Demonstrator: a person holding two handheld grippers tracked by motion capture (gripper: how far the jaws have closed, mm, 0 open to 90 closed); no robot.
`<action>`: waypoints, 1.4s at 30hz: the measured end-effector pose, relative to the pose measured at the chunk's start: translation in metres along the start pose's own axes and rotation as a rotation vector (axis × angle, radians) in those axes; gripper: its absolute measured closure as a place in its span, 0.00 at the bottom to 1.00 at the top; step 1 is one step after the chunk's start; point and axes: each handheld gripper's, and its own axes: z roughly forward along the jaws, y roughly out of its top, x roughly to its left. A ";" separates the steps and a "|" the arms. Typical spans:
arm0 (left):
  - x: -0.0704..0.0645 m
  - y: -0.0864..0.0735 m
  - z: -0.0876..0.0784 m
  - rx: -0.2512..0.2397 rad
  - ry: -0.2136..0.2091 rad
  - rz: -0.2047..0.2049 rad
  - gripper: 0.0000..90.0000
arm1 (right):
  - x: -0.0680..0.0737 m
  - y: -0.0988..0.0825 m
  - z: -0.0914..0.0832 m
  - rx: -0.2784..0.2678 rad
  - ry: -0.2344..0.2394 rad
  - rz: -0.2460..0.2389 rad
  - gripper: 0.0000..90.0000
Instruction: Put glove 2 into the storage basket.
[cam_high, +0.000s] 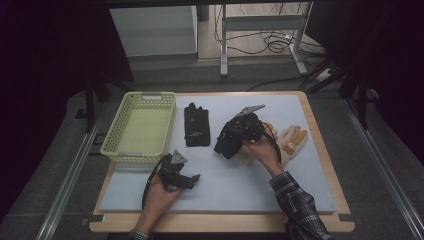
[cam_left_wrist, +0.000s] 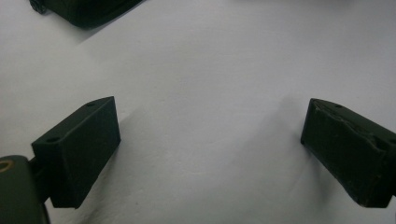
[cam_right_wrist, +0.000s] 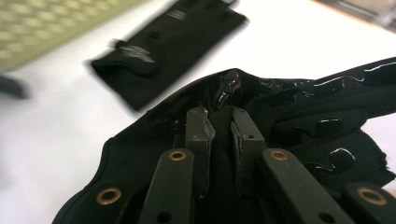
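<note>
A black glove (cam_high: 226, 146) hangs a little above the mat, and my right gripper (cam_high: 235, 137) is shut on it. In the right gripper view the two jaws (cam_right_wrist: 223, 121) pinch a fold of this glove (cam_right_wrist: 289, 121), whose shiny fingers spread to the right. A second black glove (cam_high: 196, 125) lies flat on the mat next to the basket, and it appears blurred as the second black glove (cam_right_wrist: 168, 46) in the right gripper view. My left gripper (cam_high: 192, 180) rests low near the front left of the mat. Its jaws (cam_left_wrist: 210, 135) stand wide open over bare mat.
A pale yellow mesh basket (cam_high: 112, 135) stands at the left of the grey mat (cam_high: 225, 192). Cream and tan gloves (cam_high: 294, 140) lie to the right of my right hand. A dark object (cam_left_wrist: 88, 11) shows at the top left edge of the left gripper view.
</note>
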 end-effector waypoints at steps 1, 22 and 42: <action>0.000 0.000 0.000 0.000 0.000 0.000 0.06 | 0.005 0.001 -0.005 -0.007 0.012 -0.018 0.88; 0.000 0.000 0.000 -0.002 0.001 -0.003 0.06 | 0.070 -0.069 -0.029 -0.008 0.257 -0.239 0.62; 0.000 0.000 0.000 0.001 0.000 0.001 0.06 | 0.017 -0.061 -0.013 0.002 0.015 -0.041 0.85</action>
